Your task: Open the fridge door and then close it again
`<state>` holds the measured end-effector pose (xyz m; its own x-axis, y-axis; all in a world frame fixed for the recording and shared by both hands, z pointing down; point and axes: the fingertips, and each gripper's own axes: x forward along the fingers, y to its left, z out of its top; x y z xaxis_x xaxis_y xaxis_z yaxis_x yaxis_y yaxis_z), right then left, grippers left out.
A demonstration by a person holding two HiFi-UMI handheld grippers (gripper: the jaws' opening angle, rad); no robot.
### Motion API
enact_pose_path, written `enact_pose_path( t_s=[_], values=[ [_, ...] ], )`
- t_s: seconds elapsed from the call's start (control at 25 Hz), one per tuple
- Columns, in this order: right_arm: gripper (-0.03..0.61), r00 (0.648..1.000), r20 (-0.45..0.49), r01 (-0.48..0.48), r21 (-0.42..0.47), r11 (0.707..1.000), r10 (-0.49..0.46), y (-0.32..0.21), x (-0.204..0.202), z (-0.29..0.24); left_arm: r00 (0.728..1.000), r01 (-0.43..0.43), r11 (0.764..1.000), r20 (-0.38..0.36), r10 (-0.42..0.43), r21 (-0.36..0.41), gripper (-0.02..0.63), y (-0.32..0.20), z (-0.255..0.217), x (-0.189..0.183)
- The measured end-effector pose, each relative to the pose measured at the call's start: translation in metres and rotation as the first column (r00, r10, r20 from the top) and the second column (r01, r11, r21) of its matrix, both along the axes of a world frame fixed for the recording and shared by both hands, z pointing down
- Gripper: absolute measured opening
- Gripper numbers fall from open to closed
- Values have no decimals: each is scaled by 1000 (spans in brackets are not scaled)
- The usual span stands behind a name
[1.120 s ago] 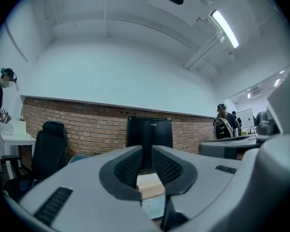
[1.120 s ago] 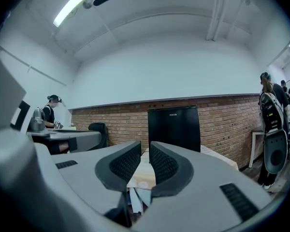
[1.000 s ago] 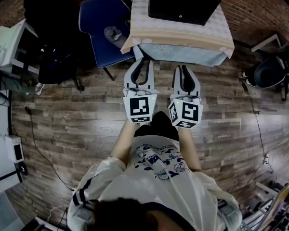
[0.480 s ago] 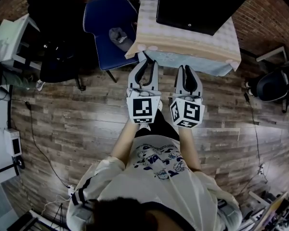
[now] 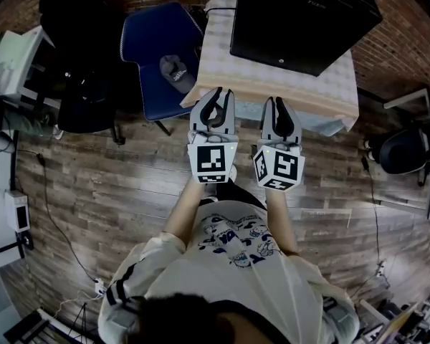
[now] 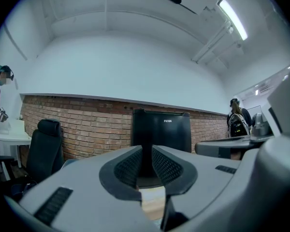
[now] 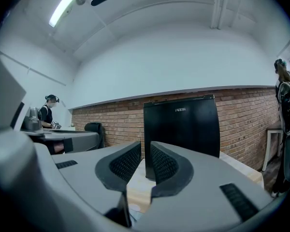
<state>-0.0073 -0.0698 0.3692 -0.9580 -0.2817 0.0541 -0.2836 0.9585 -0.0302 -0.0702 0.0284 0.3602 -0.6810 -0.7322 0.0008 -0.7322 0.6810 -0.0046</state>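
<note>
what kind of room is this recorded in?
Likely an office or lab workspace: brick wall, wood-plank floor, a blue chair, and a black mini fridge standing on a cloth-covered table.

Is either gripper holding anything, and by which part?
Nothing is held: the left gripper and right gripper are both shut and empty, short of the fridge.

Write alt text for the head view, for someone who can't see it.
Seen from above, a person holds the left hand-held gripper and right hand-held gripper side by side, both shut, pointing toward a black fridge on a cloth-covered table. A blue chair stands to the table's left.
</note>
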Motion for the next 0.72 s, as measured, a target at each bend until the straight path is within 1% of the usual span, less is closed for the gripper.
enact_pose_path(
  t_s=[0.16,0.4,0.72],
  values=[
    [75,1000,-3,18,0,1000,-18,-27,-23,-1,1000,20,1000,-3,-20,-3,75,-27,-1,-24],
    [75,999,-11,36,-6,999,-36,-64,-47,2,999,32,999,-16,-32,-6,75,-66,4,-49],
    [77,999,-29,36,-15,999,-36,-91,-68,12,998,43,999,-40,-43,-5,75,-89,14,-77]
  ],
)
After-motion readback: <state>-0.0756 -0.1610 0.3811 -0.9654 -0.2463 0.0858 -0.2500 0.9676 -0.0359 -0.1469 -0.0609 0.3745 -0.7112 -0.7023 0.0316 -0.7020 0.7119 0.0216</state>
